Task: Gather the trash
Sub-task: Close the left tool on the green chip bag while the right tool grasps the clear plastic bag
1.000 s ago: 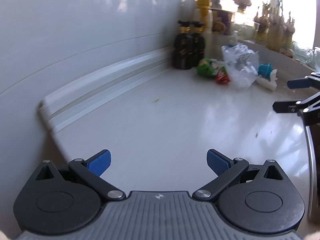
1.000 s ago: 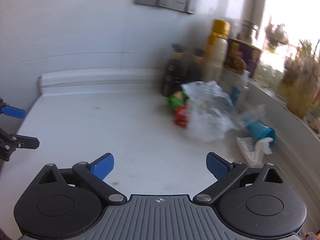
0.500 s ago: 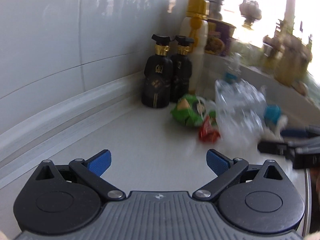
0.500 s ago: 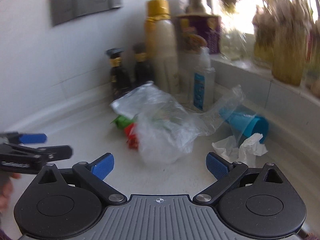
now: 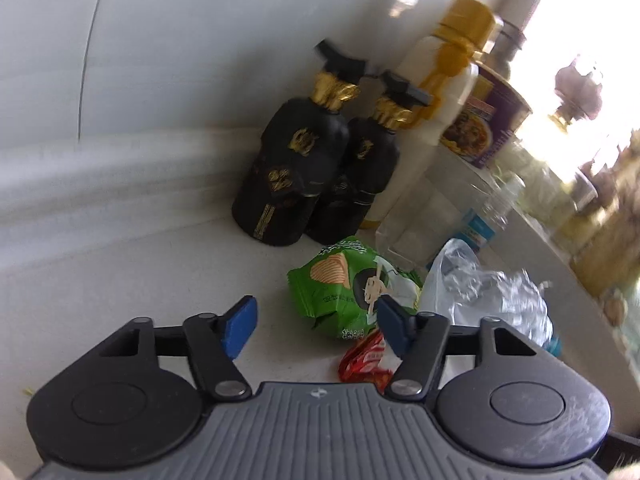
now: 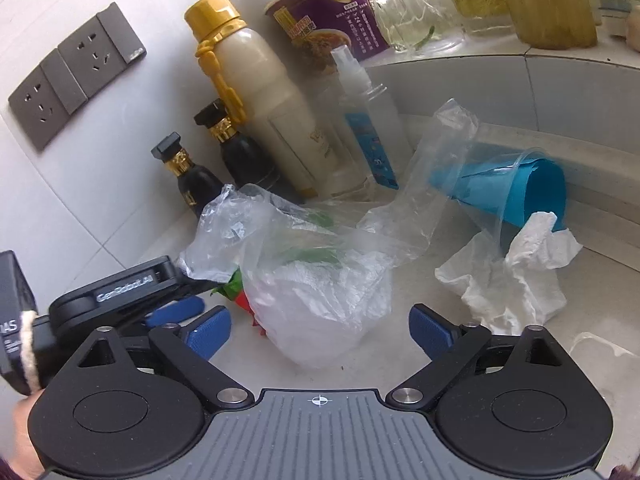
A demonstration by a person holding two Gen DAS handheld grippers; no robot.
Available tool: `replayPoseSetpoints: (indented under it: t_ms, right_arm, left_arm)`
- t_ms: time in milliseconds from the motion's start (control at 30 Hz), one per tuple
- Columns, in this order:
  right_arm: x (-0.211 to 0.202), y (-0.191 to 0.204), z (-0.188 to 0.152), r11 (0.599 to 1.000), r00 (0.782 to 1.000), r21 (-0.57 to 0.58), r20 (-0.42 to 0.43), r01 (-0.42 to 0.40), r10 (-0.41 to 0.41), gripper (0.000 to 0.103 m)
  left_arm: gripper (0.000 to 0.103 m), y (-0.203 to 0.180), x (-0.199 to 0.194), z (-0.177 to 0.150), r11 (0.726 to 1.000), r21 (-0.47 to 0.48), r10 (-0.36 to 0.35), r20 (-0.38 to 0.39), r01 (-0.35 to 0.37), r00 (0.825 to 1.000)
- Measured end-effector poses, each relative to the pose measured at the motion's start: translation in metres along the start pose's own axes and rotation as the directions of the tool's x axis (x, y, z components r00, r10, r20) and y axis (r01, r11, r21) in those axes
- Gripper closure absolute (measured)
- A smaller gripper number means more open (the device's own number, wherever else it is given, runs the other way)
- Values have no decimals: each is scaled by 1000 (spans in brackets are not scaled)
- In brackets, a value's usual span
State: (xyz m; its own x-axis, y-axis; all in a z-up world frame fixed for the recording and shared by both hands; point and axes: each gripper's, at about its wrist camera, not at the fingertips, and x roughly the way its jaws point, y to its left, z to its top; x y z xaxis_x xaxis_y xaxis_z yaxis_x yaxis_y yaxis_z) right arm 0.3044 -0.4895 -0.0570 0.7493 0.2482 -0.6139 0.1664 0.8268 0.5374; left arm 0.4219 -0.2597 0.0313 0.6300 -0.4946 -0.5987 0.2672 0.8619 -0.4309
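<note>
A green chip bag (image 5: 344, 284) lies on the white counter (image 5: 140, 280), with a red wrapper (image 5: 362, 360) beside it. My left gripper (image 5: 316, 326) is right at the bag; its jaws are closing, the right pad at the bag's edge and the left pad apart from it. In the right wrist view my right gripper (image 6: 320, 332) stands open around a crumpled clear plastic bag (image 6: 320, 280), not touching it. The left gripper (image 6: 196, 296) reaches in from the left. To the right are a blue cup (image 6: 516, 188) on its side and a white tissue (image 6: 516, 276).
Two black bottles (image 5: 296, 172), a white bottle with a gold cap (image 6: 260, 92), a clear spray bottle (image 6: 368, 120) and a purple noodle cup (image 6: 332, 20) stand against the wall. Wall sockets (image 6: 76, 76) sit above. A raised ledge (image 6: 520, 80) runs along the right.
Both grippers have moved in across the counter to the trash pile and rolled. The left jaws have narrowed near the green bag. The right jaws stay wide.
</note>
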Motion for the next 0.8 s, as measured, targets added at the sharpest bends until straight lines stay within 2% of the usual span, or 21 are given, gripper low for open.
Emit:
replayPoseSetpoints:
  t_ms: [100, 167, 233, 267, 333, 367, 433, 533, 800]
  right_arm:
    - [4, 0, 1, 1000, 1000, 6, -5, -14, 14, 15]
    - [8, 0, 1, 1000, 1000, 15, -11, -17, 18, 26]
    - [11, 1, 0, 1000, 1000, 17, -12, -10, 11, 40]
    - [13, 1, -1, 1000, 1000, 17, -9, -7, 7, 43]
    - [15, 2, -2, 1000, 1000, 14, -7, -6, 6, 66]
    - [16, 2, -2, 1000, 1000, 13, -5, -4, 4, 70]
    - [18, 2, -4, 1000, 1000, 9, 0, 10, -10, 86]
    - [16, -1, -5, 1000, 1000, 11, 9, 11, -11, 94]
    - [0, -1, -1, 1000, 999, 14, 45, 19, -20, 99]
  left_arm:
    - [64, 8, 6, -3, 994, -86, -65, -3, 64, 998]
    - [71, 10, 8, -4, 992, -105, -76, 8, 76, 997]
    - [83, 11, 9, -5, 990, -113, -77, 22, 79, 997]
    - [82, 11, 9, -4, 990, -118, -76, 25, 79, 997]
    - [84, 10, 8, -4, 992, -113, -51, 36, 55, 998]
    - [85, 9, 7, -4, 993, -108, -40, 49, 45, 998]
    - [87, 9, 4, -5, 994, -104, -38, 70, 45, 997]
    - [87, 7, -1, -4, 995, -87, -31, 94, 39, 995]
    - [88, 0, -23, 2, 1000, -23, 1, 140, 2, 990]
